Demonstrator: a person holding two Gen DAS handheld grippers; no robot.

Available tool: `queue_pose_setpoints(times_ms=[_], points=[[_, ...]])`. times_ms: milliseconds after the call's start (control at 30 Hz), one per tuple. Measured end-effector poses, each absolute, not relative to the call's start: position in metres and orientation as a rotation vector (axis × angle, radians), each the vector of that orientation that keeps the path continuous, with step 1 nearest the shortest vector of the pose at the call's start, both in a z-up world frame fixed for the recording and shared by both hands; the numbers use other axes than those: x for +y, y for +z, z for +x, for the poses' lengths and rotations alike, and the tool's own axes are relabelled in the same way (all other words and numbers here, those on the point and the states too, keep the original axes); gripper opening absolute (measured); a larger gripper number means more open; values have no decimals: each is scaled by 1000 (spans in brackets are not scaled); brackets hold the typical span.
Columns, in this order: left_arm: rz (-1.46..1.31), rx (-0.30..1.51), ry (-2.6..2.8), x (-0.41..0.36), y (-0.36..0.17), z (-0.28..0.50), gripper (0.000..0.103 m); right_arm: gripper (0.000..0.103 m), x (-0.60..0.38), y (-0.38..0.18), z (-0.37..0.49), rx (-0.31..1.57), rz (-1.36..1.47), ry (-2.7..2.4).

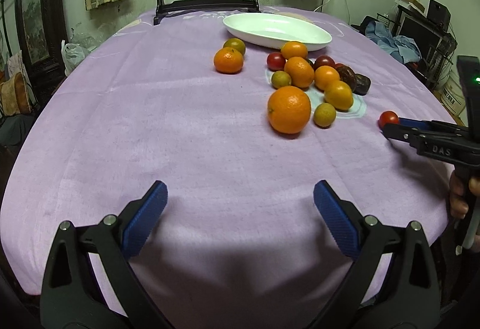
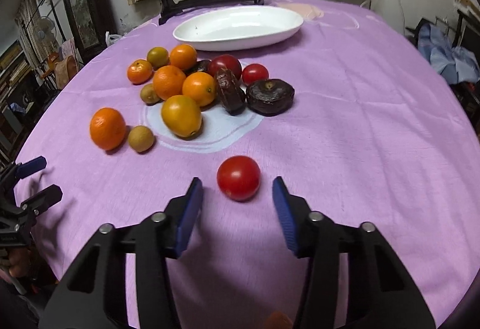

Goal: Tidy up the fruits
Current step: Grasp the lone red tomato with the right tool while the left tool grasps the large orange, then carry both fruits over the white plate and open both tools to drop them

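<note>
Both tongs gaping wide over the purple table (image 2: 360, 134): right tongs (image 2: 237, 203) flanking a lone red tomato (image 2: 238, 178) at lower centre, untouched; left tongs (image 1: 240, 203) hovering bare. Crowding mid-frame, fruit pile (image 2: 186, 89) beneath white dish (image 2: 240, 37).

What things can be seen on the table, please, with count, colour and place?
dish: one, white, empty, far side of the cloth
oranges: about seven, orange, in and around the pile before the dish
small fruits: about three, yellow-green, at the pile's edges
tomatoes: three red; two in the pile, one tomato apart, just ahead of the right gripper
dark fruits: at least two, dark brown, right of the pile
cloth: one, purple, covers the table
left gripper: open, over bare cloth
right gripper: open
</note>
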State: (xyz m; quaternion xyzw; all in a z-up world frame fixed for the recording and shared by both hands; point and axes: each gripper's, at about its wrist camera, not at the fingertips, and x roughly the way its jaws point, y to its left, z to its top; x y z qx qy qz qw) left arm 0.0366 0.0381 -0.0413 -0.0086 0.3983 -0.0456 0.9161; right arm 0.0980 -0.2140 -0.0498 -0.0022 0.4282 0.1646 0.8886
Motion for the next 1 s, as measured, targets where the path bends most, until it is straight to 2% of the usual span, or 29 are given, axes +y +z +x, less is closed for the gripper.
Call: queue_pose_setpoints(times_ms=[67,167,200,367,633,733,833,900,1000], points=[[-20,824,-109,40,-41,42,98,47,-214,-50,101,897,-2,344],[-15,829,-136,39,-38,54,93,32,-212,-50,102,893,-21,333],[-15,831,-150,38,-37,59,89,30,-212,-50,103,889,-23,333],[8,856,-226,26,-37,88,73,30,-214,-47,99,856,-8,355],[33,869,-332,5,-34,114,73,30,-216,-47,103,857,16,381],[30,885,-335,1,-37,124,68,30,-216,-46,102,850,17,389],[20,911,-344,0,-42,130,58,30,-216,-46,101,844,13,392],[12,941,-351,0,-47,133,47,30,-214,-46,101,844,5,393],[-11,949,-365,3,-47,137,43,30,-212,-46,102,848,-6,402]])
